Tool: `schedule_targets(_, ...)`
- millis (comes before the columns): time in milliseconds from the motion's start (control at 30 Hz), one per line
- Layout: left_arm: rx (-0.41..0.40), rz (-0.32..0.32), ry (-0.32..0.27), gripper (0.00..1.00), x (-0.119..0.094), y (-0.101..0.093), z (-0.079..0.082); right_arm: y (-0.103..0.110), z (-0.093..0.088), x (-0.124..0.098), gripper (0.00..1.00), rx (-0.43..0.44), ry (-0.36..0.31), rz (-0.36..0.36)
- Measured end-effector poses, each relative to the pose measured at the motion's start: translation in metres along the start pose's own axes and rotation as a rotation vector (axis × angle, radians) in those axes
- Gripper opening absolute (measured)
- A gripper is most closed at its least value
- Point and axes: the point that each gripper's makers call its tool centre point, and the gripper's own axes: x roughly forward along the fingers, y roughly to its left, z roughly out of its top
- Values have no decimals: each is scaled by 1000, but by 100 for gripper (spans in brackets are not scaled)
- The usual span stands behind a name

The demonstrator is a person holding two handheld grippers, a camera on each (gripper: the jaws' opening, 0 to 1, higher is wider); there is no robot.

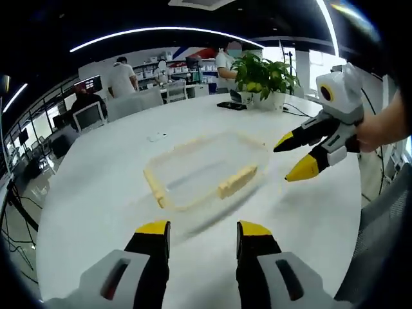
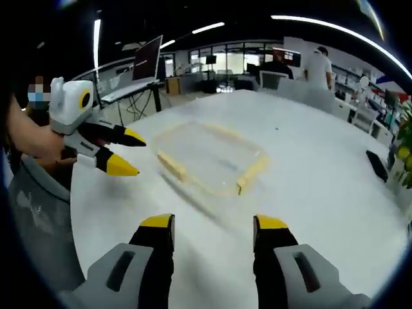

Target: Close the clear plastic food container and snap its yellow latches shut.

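The clear plastic container (image 1: pixel 206 168) lies flat on the white round table (image 1: pixel 96 193), with its lid resting on it. Yellow latches (image 1: pixel 237 181) run along its sides; motion blur hides whether they are snapped down. My left gripper (image 1: pixel 203 230) hovers just short of the container's near edge, open and holding nothing. My right gripper (image 1: pixel 293 158) comes in from the right, open, a little off the container's right corner. In the right gripper view the container (image 2: pixel 209 158) sits ahead of my right gripper (image 2: pixel 214 224), and the left gripper (image 2: pixel 129 153) hangs open to its left.
A potted plant (image 1: pixel 264 74) and a black phone (image 1: pixel 230 105) stand at the table's far side. A small white item (image 1: pixel 156 136) lies behind the container. A grey chair (image 1: pixel 386 244) is by the table's edge. People and desks (image 1: pixel 122 77) fill the background.
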Motion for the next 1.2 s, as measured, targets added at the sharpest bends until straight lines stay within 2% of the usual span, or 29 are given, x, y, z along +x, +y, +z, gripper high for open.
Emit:
schedule_targets(133, -68, 39, -21, 37, -28, 5, -4, 7, 0, -19, 49, 23, -26, -11)
schedule_targets(300, -234, 95, -65, 38, -58, 13, -4, 14, -2, -38, 53, 52, -52, -48)
schedule_targets(367, -275, 108, -76, 39, -67, 13, -4, 18, -1, -45, 56, 72, -69, -64)
schedule_targets(533, -299, 135, -86, 39, -90, 8, -9, 26, 5, -62, 58, 96, -110, -87)
schedule_targets(767, -289, 140, -85, 40, -114, -10, -19, 24, 2, -85, 59, 159, -141, -137)
schedule_targets(1000, -311, 178, -117, 40, -141, -12, -22, 38, -4, -110, 65, 239, -173, -170)
schedule_targets(1100, -317, 191, -132, 40, -150, -11, -22, 46, -5, -116, 66, 239, -181, -173)
schedule_targets(1200, -317, 208, -167, 40, -155, -7, -14, 47, -2, -120, 66, 235, -190, -182)
